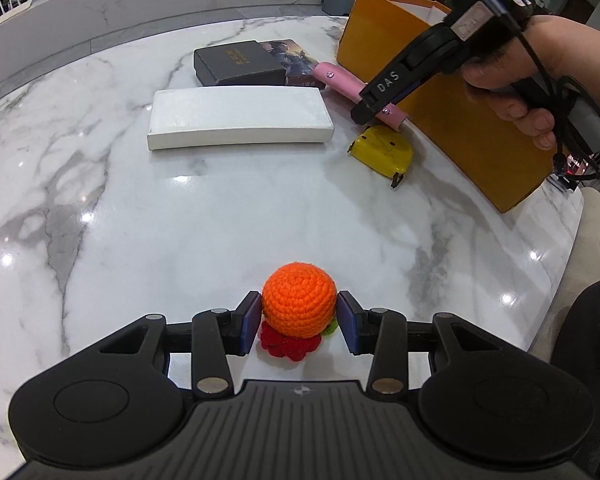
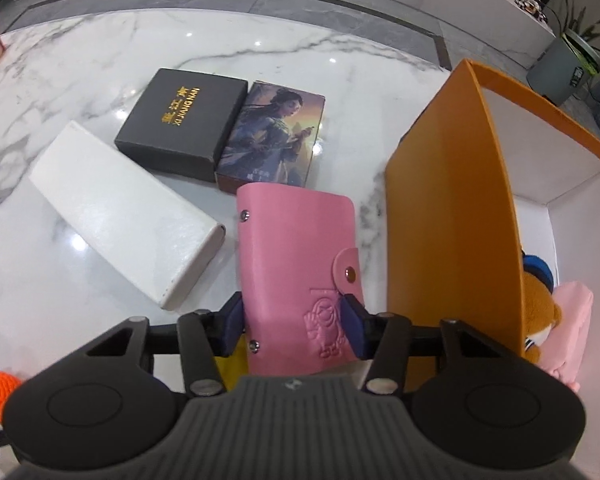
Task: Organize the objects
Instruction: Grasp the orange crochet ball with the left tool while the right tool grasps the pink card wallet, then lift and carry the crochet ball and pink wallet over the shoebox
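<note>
My left gripper (image 1: 299, 314) is shut on an orange crochet ball (image 1: 299, 300), with one blue pad pressing each side. Red and green crochet pieces (image 1: 288, 346) lie on the marble table under the ball. My right gripper (image 2: 296, 320) points steeply down, and its pads press both long edges of a pink snap card holder (image 2: 296, 248). The left wrist view shows that gripper (image 1: 366, 110) in a person's hand, with the card holder (image 1: 340, 80) slanting beside the orange box (image 1: 460, 128). A yellow tape measure (image 1: 384, 152) lies just below it.
A long white box (image 1: 240, 118) (image 2: 128, 216), a black box (image 2: 184, 120) and an illustrated box (image 2: 276, 136) lie on the marble table (image 1: 180, 220). The open orange box (image 2: 448, 200) on the right holds a plush toy (image 2: 540, 308) and a pink item (image 2: 572, 320).
</note>
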Motion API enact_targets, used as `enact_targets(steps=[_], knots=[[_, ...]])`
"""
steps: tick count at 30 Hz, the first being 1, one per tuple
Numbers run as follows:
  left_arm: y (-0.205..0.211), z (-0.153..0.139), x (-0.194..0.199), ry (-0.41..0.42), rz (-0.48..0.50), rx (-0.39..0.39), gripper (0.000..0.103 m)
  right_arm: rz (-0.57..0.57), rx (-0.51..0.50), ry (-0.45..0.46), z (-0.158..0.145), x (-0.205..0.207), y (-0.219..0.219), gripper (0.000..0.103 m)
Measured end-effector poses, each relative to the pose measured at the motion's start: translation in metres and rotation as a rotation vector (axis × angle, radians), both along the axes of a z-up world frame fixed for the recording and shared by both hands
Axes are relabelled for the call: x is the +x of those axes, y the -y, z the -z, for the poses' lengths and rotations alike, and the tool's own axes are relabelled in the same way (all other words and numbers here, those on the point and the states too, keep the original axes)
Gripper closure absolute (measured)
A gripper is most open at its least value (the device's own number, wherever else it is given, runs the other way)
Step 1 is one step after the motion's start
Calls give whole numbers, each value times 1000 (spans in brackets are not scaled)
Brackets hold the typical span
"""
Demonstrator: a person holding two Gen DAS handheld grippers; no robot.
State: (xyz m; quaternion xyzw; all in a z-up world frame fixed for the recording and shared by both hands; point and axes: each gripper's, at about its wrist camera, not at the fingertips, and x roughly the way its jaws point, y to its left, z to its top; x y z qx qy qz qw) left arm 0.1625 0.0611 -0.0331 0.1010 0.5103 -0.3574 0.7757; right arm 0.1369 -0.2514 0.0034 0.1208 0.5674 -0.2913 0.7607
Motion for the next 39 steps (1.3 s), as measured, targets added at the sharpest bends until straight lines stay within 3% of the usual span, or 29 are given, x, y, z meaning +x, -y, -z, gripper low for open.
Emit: enact_targets(steps=[16, 39], knots=[[-4, -4, -7, -4, -12, 25, 55, -41, -8, 19, -30, -18, -19, 82], [29, -51, -26, 70, 38, 73, 55, -134, 1, 105, -101, -55, -50, 86]])
